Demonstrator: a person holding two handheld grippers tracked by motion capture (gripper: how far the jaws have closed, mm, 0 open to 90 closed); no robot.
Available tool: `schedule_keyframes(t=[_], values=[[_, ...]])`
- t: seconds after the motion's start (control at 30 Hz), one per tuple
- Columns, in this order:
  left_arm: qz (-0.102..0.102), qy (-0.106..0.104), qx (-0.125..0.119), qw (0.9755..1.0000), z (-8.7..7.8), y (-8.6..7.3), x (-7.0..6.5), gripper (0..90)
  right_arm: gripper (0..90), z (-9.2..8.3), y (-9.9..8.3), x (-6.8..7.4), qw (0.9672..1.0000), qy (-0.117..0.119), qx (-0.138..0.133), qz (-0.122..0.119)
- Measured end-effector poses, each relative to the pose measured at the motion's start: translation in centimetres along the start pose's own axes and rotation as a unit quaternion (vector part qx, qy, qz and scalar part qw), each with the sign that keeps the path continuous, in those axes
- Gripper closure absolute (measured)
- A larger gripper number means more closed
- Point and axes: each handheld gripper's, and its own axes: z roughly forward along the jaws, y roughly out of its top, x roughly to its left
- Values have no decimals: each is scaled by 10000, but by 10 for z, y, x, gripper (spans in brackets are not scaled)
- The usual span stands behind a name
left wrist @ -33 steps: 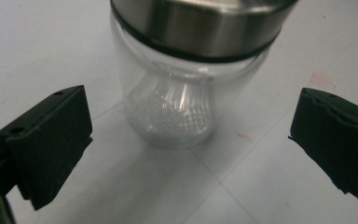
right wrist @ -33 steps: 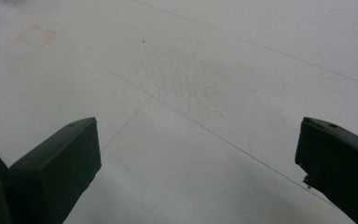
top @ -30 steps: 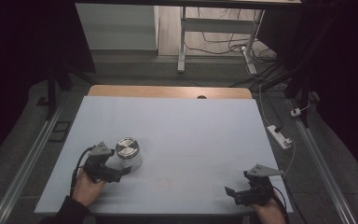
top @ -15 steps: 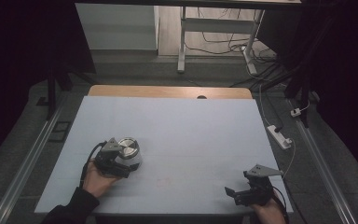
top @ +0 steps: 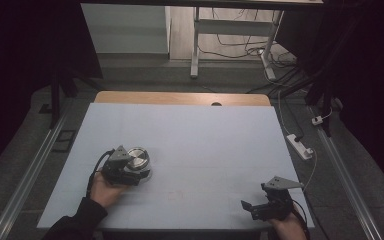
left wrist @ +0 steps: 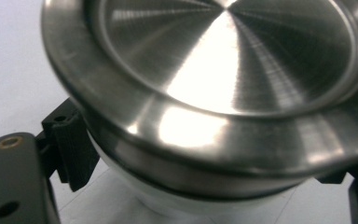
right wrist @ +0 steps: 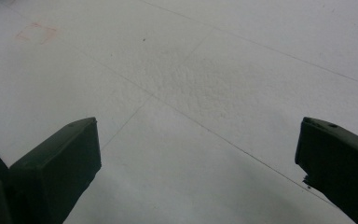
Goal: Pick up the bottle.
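A small white jar with a round brushed-steel lid [top: 138, 158] stands on the pale table mat [top: 205, 135] at the near left. My left gripper [top: 141, 169] reaches it from the left. Its jaws have just been closing, and the jar is between them. In the left gripper view the lid [left wrist: 223, 79] looms close, and the black jaws of the left gripper [left wrist: 205, 186] press on the white body under the rim. My right gripper [top: 254, 198] rests at the near right corner. In its own view the right gripper [right wrist: 198, 163] stands open over bare mat.
The mat covers a wooden tabletop whose back edge [top: 180, 98] shows beyond it. A white power strip [top: 300, 146] lies on the floor off the right side. A faint red square [right wrist: 36, 32] is marked on the mat ahead of the right gripper.
The left hand slid right until its jaws came around the jar, and they have closed on it. The right gripper has kept still.
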Motion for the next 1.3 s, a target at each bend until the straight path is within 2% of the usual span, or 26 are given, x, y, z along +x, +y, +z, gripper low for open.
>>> schedule_keyframes(t=[0.1,0.3,0.6,0.93,0.97,1.3], values=[[52,42,27,10000,0,1,-1,146,0,0,0,0,10000,-2,1,-9],[-8,66,4,10000,-1,2,-1,150,0,0,0,0,10000,-6,-2,-14],[45,-10,-230,9997,-11,13,-4,151,0,0,0,-1,10000,-7,-18,31],[357,-245,-262,9987,-14,34,-18,151,0,-1,0,-1,10000,-2,-43,54],[435,-294,-290,9982,-14,40,-21,152,0,-1,0,-1,10000,-5,-46,56],[723,-507,-246,9958,-8,67,-31,152,0,-1,0,-1,10000,-1,-57,59]])
